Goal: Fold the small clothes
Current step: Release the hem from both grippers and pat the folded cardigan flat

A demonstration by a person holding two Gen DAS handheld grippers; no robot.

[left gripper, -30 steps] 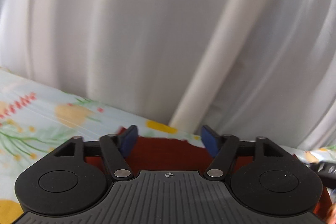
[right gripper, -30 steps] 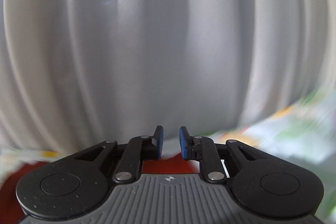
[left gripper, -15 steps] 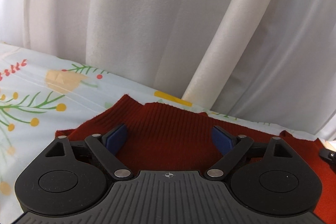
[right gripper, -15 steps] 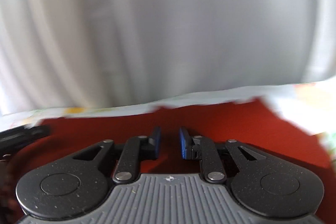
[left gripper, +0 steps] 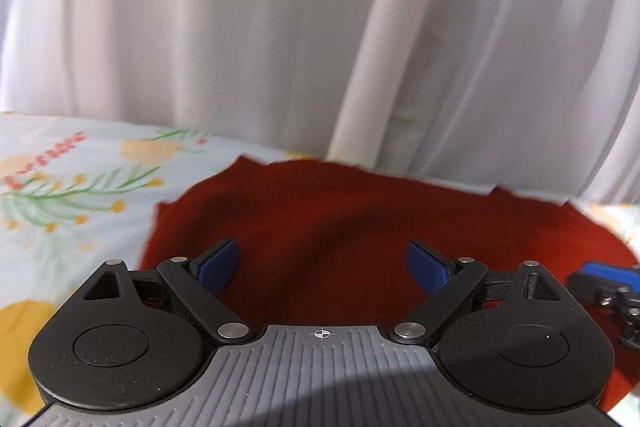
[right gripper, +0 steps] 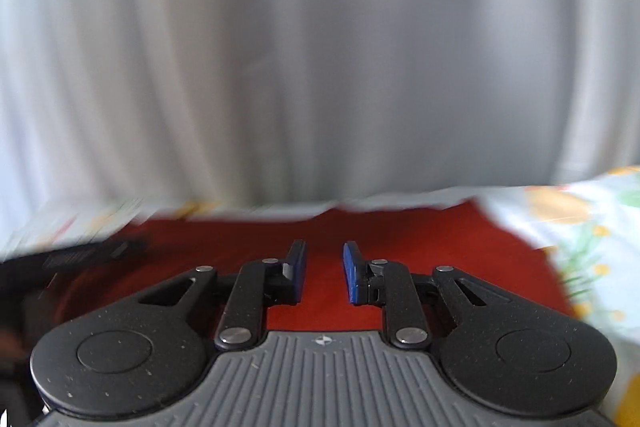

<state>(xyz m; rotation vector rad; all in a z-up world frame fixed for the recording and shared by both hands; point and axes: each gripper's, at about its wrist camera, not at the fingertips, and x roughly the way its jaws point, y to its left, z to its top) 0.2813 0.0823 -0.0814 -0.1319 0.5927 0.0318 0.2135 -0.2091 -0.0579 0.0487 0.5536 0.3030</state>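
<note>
Risk of a missed grasp: the red knitted garment (left gripper: 360,227) is spread flat on the flowered sheet (left gripper: 60,187), so a single layer may not be caught if an edge is not reached first; a pinch taken in the middle of the cloth is judged likely to bunch it.
Risk of a double layer: the knit looks soft and thick, and two layers may be gathered together if the fingers are pushed down into it.
Risk of collision: the right gripper (left gripper: 604,283) is seen just beside the left gripper (left gripper: 323,263) in the left view, so the two may be knocked together if both are brought to the same edge.
Risk from blur: both views are smeared, and the garment's hem and corners cannot be placed exactly.
Left jaws: spread wide, with nothing held between them.
Right jaws: parted by a narrow gap in the right view (right gripper: 324,271), with no cloth seen between the pads; released, as far as can be told.
Garment and left jaws: the cloth is seen beyond and beneath the fingers, filling the gap between them; whether it is touched cannot be told.
Garment and right jaws: the cloth (right gripper: 400,239) lies below and ahead of the fingers, its far edge near the white curtain (right gripper: 320,67).
</note>
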